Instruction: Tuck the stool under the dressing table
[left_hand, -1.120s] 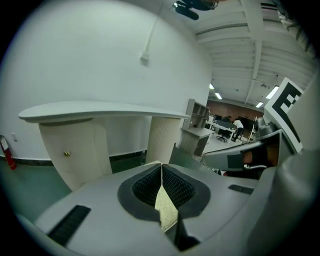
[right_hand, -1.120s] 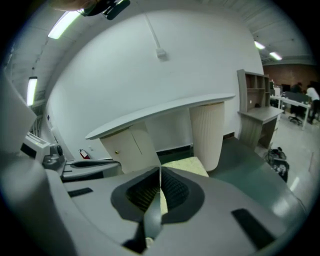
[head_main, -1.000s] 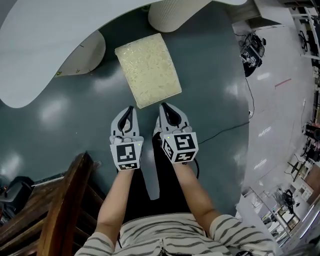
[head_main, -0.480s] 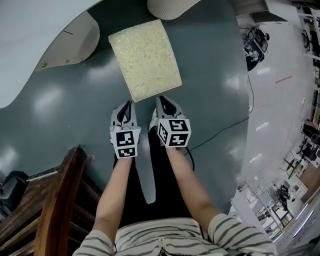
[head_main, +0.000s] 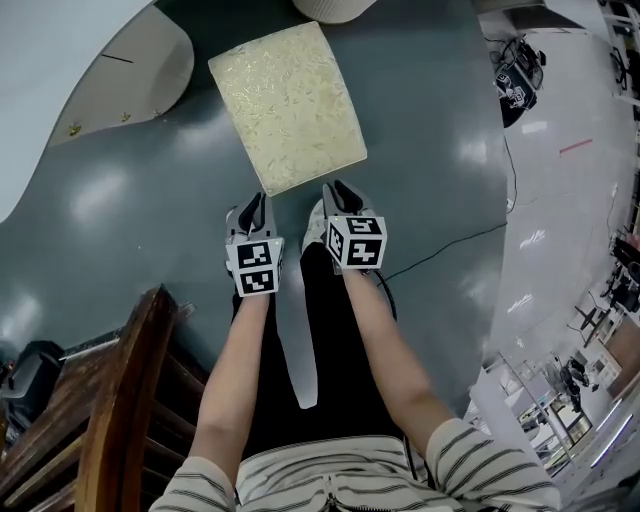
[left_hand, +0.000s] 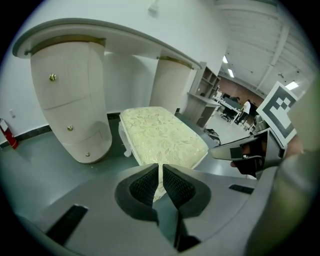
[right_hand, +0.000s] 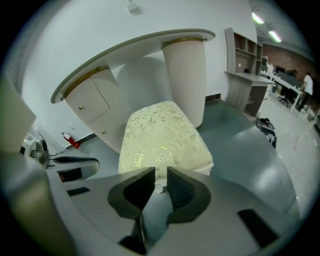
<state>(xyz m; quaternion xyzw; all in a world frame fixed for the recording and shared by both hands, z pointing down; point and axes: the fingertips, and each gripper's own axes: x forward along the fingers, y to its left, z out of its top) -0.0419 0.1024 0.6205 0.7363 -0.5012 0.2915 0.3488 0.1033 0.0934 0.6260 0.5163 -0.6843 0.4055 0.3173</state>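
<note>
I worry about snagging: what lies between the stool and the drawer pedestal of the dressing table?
Only bare grey floor separates the stool from the drawer pedestal. The head view shows this plainly, and the left gripper view agrees.

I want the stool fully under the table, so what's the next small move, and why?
Probably push the stool straight forward. The left gripper and right gripper both sit at its near edge, jaws nearly together, and the seat is not yet under the dressing table.
</note>
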